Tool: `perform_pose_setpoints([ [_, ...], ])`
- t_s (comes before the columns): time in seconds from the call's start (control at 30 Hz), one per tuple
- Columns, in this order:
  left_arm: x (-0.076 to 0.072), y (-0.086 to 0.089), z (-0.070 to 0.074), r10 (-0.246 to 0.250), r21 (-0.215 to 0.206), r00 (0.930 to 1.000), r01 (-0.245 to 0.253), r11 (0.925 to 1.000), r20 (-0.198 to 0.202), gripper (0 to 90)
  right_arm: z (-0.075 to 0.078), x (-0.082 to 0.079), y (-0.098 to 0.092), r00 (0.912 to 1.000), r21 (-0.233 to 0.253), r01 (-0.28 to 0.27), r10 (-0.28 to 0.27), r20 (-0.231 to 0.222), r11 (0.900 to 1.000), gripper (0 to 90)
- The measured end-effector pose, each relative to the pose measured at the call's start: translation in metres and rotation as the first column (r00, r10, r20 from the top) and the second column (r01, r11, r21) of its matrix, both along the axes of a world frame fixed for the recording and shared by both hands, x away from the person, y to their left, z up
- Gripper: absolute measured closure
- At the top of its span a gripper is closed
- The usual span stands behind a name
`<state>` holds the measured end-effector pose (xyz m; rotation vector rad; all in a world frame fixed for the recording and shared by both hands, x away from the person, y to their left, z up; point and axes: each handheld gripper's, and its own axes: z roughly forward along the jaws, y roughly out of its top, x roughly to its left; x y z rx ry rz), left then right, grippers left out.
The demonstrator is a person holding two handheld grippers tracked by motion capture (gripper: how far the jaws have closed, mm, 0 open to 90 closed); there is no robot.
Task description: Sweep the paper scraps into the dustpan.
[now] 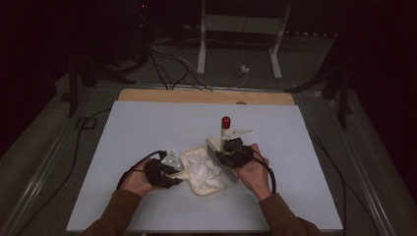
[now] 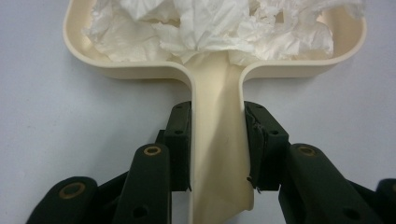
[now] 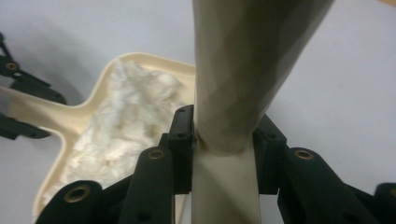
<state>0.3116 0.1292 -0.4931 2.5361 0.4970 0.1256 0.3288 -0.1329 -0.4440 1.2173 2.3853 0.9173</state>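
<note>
The cream plastic dustpan (image 2: 215,60), heaped with crumpled white tissue (image 1: 202,169), lies mid-table (image 1: 147,132). My left claw (image 2: 217,144) clamps its handle; my right claw (image 3: 224,140) clamps the cream brush handle (image 3: 243,70). Sweeping looks finished; I judge emptying remains.

Pale table (image 1: 147,128) on wooden board (image 1: 206,96), grey floor (image 1: 49,128), white frame (image 1: 241,29), dark surroundings.

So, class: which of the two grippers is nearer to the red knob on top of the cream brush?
Right. The right gripper clamps the cream brush handle just below the red knob; the left gripper grips the cream plastic dustpan's handle, across the pan.
</note>
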Motion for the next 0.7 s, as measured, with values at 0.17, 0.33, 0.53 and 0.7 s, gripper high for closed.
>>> perform_pose_setpoints([
  [0.17,0.0,0.0,0.0,-0.002,0.002,1.0,0.002,1.0,0.001,66.5,0.0,0.002,-0.005,0.9998,0.006,0.018,-0.018,0.01,1.0,67.2],
  [0.33,0.0,0.0,-0.001,-0.001,0.0,1.0,0.001,1.0,-0.002,66.5,-0.003,0.002,-0.005,0.9995,-0.015,0.031,-0.031,0.0,0.999,67.2],
  [0.53,0.0,-0.001,0.0,0.0,-0.001,1.0,0.0,1.0,-0.003,66.5,-0.004,-0.007,0.008,0.9989,0.039,-0.025,0.026,-0.037,0.999,67.2],
  [0.7,0.0,-0.001,0.0,0.002,-0.005,1.0,-0.002,1.0,-0.001,66.5,0.0,-0.01,0.018,0.9966,0.049,-0.066,0.068,-0.046,0.997,67.2],
])
